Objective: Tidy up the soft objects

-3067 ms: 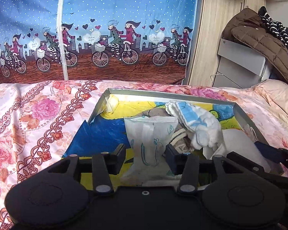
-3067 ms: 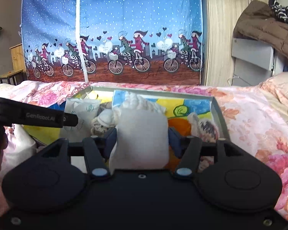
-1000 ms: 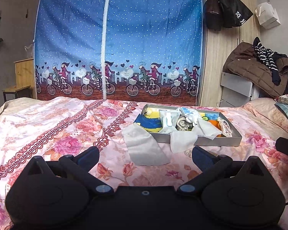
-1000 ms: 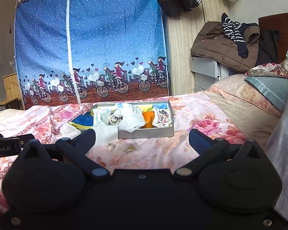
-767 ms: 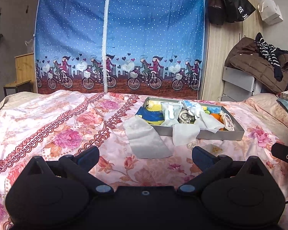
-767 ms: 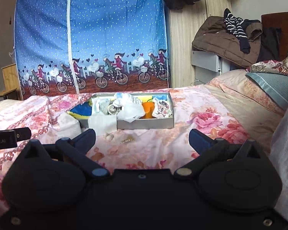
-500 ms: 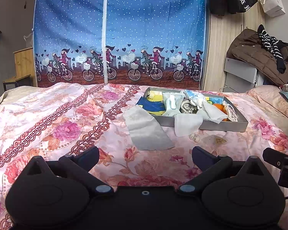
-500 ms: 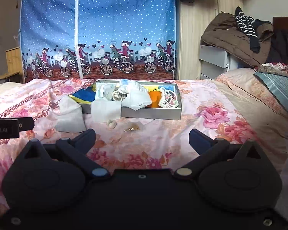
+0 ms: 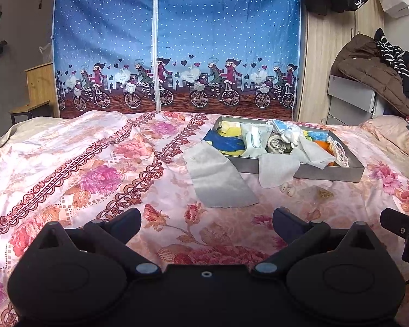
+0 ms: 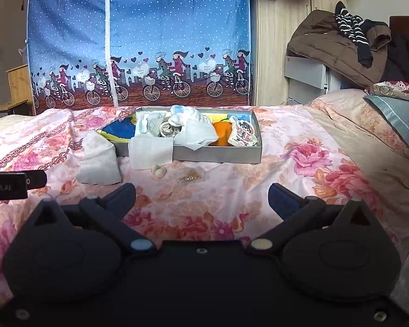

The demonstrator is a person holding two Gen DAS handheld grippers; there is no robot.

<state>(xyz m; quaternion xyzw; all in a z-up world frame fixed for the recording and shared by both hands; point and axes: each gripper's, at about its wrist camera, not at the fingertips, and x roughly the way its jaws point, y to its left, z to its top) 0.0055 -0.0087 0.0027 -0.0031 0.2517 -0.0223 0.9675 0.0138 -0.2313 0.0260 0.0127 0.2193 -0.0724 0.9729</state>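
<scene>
A grey tray [image 9: 308,167] [image 10: 218,157] rests on the flowered bedspread, filled with soft items: white cloths, a rolled sock, an orange piece and a patterned pouch [image 10: 242,135]. One white cloth [image 9: 278,169] [image 10: 151,153] hangs over the tray's front wall. A grey-white cloth [image 9: 218,179] [image 10: 98,160] lies flat on the bed left of the tray. My left gripper [image 9: 206,223] is open and empty, well short of the tray. Equally far back, my right gripper [image 10: 201,197] is open and holds nothing.
Two small pale pieces [image 9: 286,189] [image 10: 159,171] and a gold scrap [image 10: 189,176] lie on the bedspread before the tray. A blue bicycle-print wardrobe [image 9: 177,46] stands behind the bed. Coats [image 10: 338,46] pile on a grey cabinet at right; pillows [image 10: 395,114] lie far right.
Both grippers let go of their cloths and drew back from the tray; over the last second they kept shifting, with the view sinking closer to the bedspread.
</scene>
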